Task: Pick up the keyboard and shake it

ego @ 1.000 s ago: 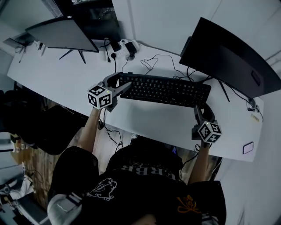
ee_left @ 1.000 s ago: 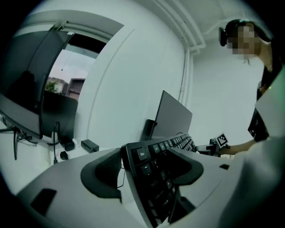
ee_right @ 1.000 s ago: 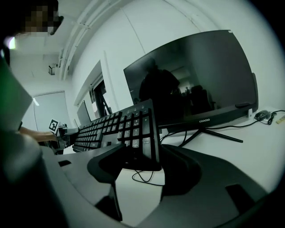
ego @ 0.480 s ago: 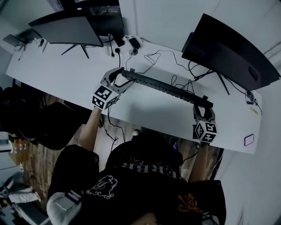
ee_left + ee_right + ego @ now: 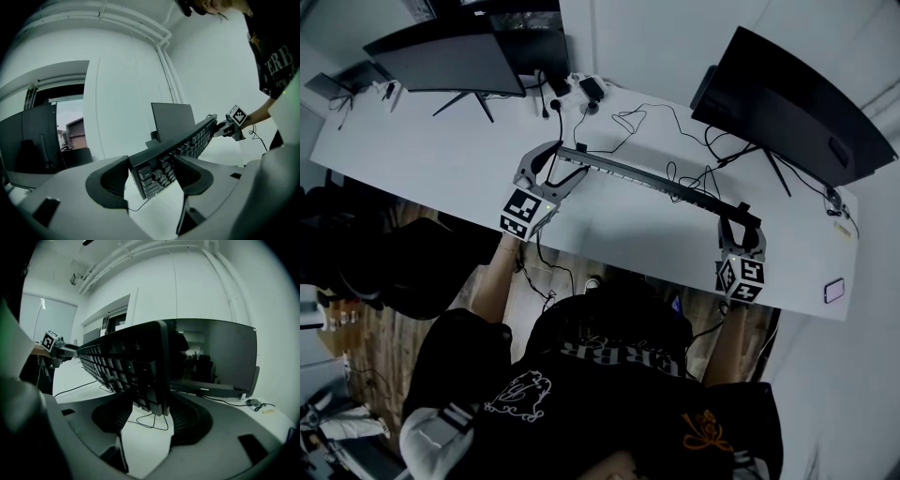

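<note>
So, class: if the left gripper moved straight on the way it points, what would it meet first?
The keyboard: its end sits clamped between the jaws of the left gripper, so nothing else comes first.

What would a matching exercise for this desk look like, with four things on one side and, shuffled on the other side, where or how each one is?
Things:
1. keyboard
2. left gripper
3. right monitor
4. power strip

Places or states:
A. standing at the back right of the desk
B. lying flat at the desk's back edge
C. tipped on edge, lifted off the desk
D. shut on the keyboard's left end

Pairs: 1-C, 2-D, 3-A, 4-B
</note>
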Motion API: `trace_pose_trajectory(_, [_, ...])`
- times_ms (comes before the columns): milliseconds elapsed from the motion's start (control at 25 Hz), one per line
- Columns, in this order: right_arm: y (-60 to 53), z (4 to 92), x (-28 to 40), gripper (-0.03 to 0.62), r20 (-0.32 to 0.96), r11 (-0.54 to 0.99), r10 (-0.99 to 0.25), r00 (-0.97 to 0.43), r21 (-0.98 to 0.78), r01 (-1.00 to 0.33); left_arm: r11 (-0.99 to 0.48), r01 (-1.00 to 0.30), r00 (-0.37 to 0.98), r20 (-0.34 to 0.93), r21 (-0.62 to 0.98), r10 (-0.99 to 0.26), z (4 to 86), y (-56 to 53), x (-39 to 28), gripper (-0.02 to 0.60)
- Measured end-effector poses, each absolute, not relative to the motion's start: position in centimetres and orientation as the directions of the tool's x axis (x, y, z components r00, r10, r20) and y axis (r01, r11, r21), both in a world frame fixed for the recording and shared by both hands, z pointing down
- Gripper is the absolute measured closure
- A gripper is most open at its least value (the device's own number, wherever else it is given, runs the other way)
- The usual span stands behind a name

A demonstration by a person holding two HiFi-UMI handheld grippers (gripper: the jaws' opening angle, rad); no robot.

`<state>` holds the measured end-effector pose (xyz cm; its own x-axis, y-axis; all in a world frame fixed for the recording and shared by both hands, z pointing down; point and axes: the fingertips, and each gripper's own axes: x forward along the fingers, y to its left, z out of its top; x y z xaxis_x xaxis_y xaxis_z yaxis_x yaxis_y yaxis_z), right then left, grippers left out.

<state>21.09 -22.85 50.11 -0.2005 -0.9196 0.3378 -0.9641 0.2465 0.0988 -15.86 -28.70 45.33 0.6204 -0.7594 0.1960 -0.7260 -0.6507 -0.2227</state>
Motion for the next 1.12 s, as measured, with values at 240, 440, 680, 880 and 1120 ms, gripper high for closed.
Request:
trace_pose_trajectory(240, [-23.9, 48.6, 20.7, 0.339, 0.313, 0.23, -0.933, -0.179, 0.135, -0.964, -0.629, -0.736, 0.605, 0.173, -0.253, -0.777, 44.5, -29.7, -16.3, 0.275])
trace_pose_trajectory(440, [-24.5, 48.7, 21.2, 0.339, 0.342, 0.242, -0.921, -0.189, 0.121, -0.963, -0.652, -0.728, 0.619, 0.207, -0.212, -0.758, 45.2, -30.9, -15.8, 0.273])
trace_pose_trajectory(680, [-25.6, 50.5, 22.8, 0.341, 0.419, 0.245, -0.882, -0.214, 0.021, -0.969, -0.7, -0.702, 0.644, 0.304, -0.132, -0.702, 46.2, -33.4, -14.1, 0.275])
trace_pose_trajectory(880, [-26.1, 53.5, 24.3, 0.341, 0.488, 0.21, -0.836, -0.251, -0.138, -0.968, -0.744, -0.659, 0.663, 0.381, -0.112, -0.644, 46.3, -35.9, -11.9, 0.275])
trace_pose_trajectory(1120, [-26.1, 58.5, 25.2, 0.342, 0.581, 0.128, -0.756, -0.301, -0.32, -0.939, -0.801, -0.58, 0.643, 0.518, -0.15, -0.563, 46.2, -39.0, -8.6, 0.275])
